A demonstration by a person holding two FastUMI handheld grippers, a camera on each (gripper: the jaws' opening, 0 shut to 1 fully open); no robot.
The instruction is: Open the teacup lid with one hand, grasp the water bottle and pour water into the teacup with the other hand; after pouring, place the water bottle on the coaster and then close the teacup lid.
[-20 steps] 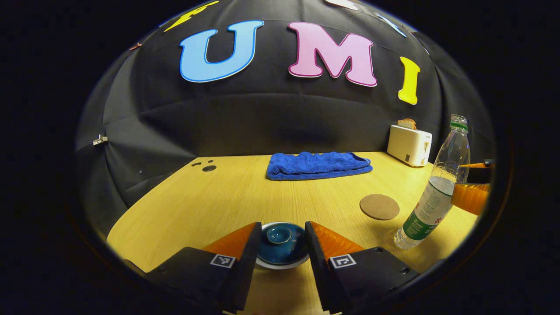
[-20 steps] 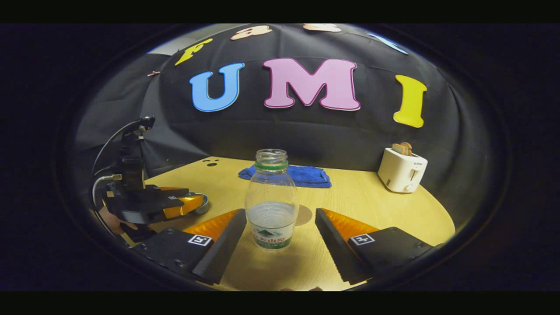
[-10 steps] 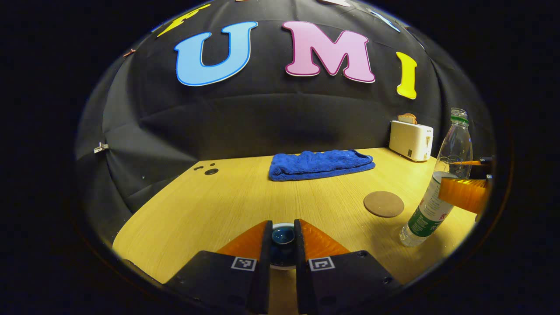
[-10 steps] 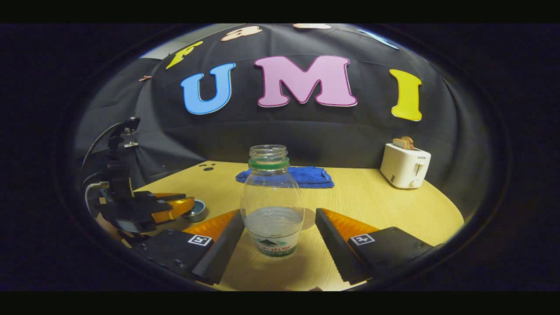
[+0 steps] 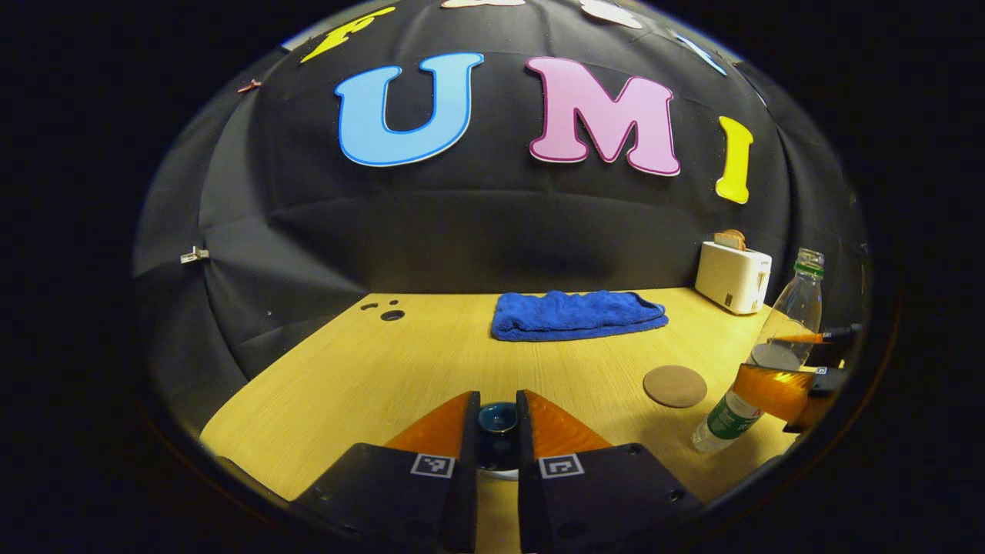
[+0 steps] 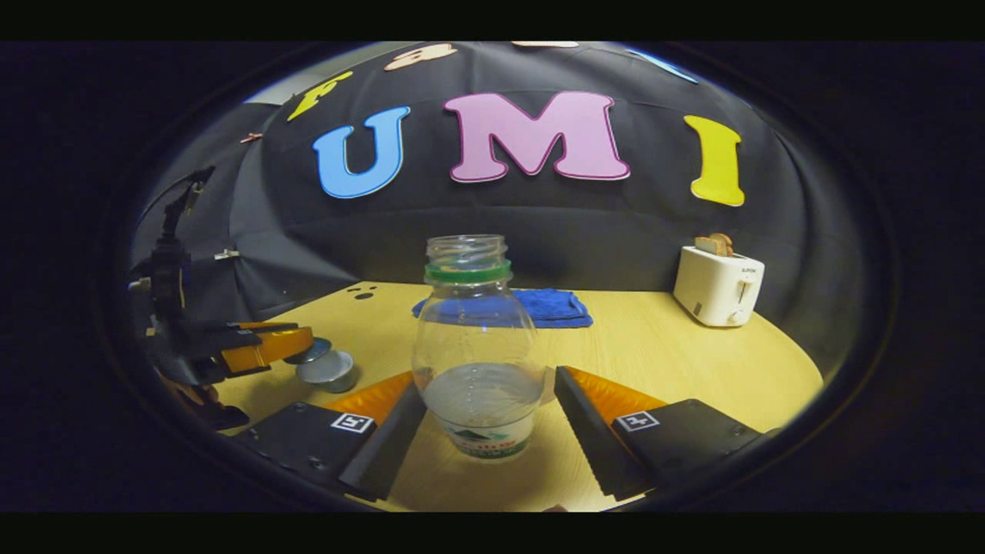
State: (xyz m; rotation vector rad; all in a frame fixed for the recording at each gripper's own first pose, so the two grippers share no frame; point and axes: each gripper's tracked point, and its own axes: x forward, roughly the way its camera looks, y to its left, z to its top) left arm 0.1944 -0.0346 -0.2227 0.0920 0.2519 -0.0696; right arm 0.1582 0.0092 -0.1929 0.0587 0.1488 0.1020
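Gripping the teacup lid (image 5: 497, 418), the left claw (image 5: 497, 431) is raised — right claw (image 6: 489, 408) gapes around the water bottle (image 6: 477, 346).

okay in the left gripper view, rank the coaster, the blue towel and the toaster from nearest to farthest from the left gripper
1. Coaster: nearest to the left gripper, ahead on its right, on the table.
2. Blue towel: farther back, almost straight ahead, folded near the wall.
3. Toaster: farthest, at the table's back right corner.
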